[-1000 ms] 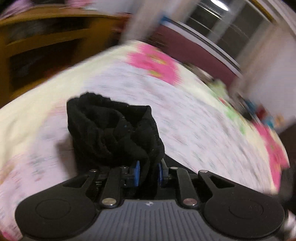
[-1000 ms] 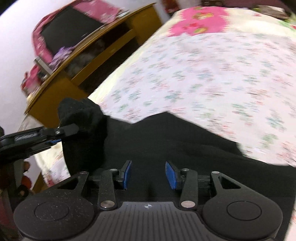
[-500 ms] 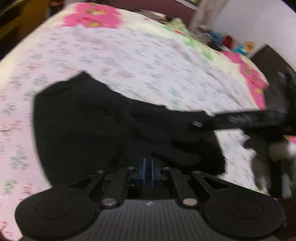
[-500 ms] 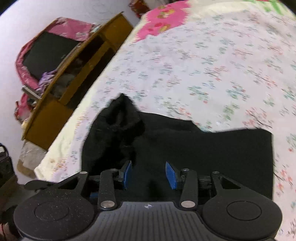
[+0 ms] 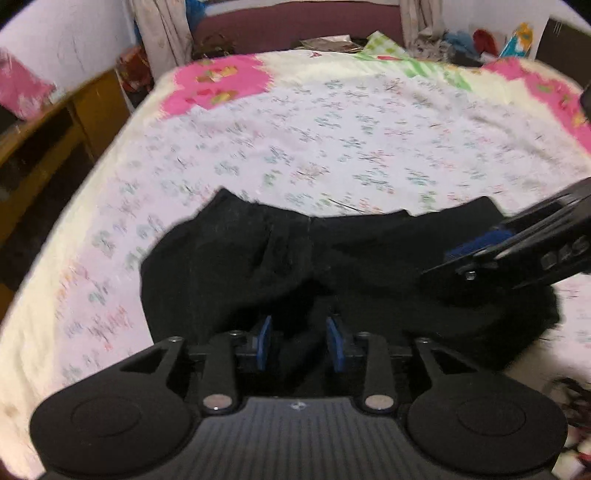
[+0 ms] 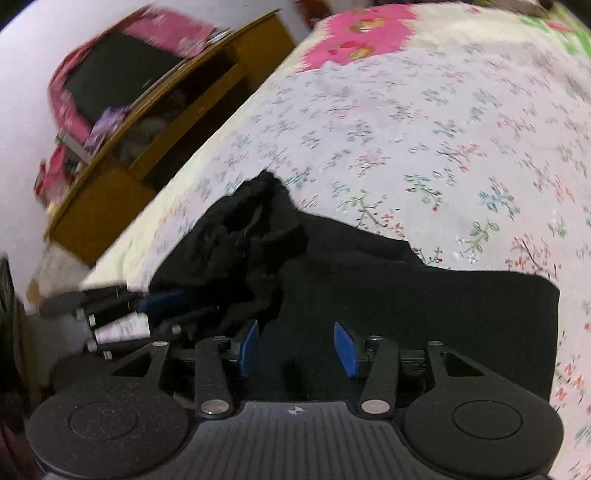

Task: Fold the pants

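The black pants lie in a folded, partly rumpled heap on the floral bedsheet. My left gripper is open, its blue pads apart just above the near edge of the pants. My right gripper is open too, over the near edge of the pants. The right gripper also shows in the left wrist view, at the right over the cloth. The left gripper shows in the right wrist view, at the left beside a bunched-up end of the pants.
A wooden shelf unit stands along the bed's left side with pink and black items on top. Clutter and a dark headboard lie at the far end of the bed. The bedsheet stretches beyond the pants.
My left gripper, shut on the pants a second ago, has laid them down and opened. The lifted bundle now rests on the bed. The right gripper stays open.
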